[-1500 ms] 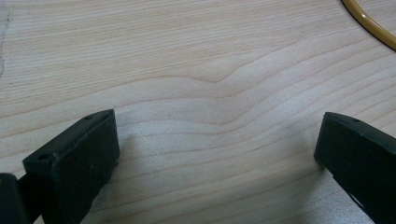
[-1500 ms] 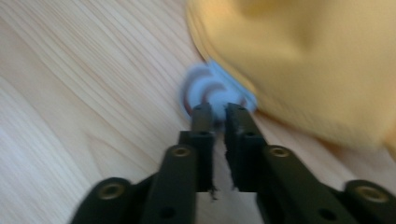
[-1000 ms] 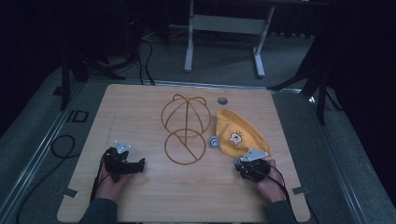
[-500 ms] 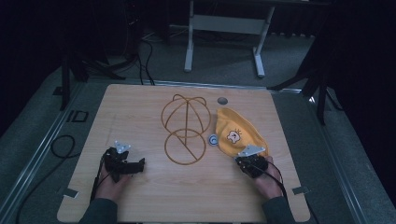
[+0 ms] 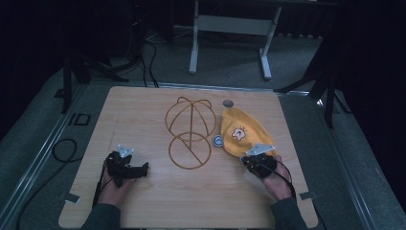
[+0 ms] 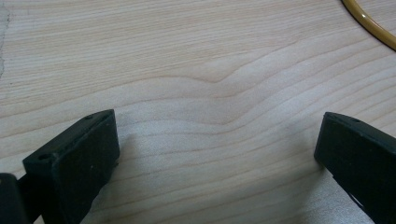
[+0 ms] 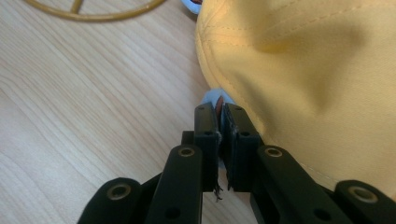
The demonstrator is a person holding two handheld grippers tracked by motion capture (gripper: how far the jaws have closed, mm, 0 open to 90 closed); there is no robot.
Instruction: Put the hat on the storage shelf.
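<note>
A yellow cap (image 5: 242,132) with a cartoon patch lies flat on the right part of the wooden table (image 5: 143,110). My right gripper (image 5: 248,160) is at the cap's near edge, held by a hand. In the right gripper view its jaws (image 7: 220,109) are pressed together on a thin light-blue tab that sticks out from under the cap (image 7: 317,70) rim. My left gripper (image 5: 142,168) rests on the table at the near left. Its jaws (image 6: 217,149) stand wide apart over bare wood, with nothing between them.
A gold wire frame (image 5: 190,132), a dome shape above a ring, lies flat mid-table; its ring also appears as a wire frame (image 7: 93,16) arc. A small blue-and-white round badge (image 5: 218,141) sits between frame and cap. A grey grommet (image 5: 228,103) is set into the table behind.
My right gripper has crept forward, away from the person, up to the cap's near edge. The left gripper has stayed put.
</note>
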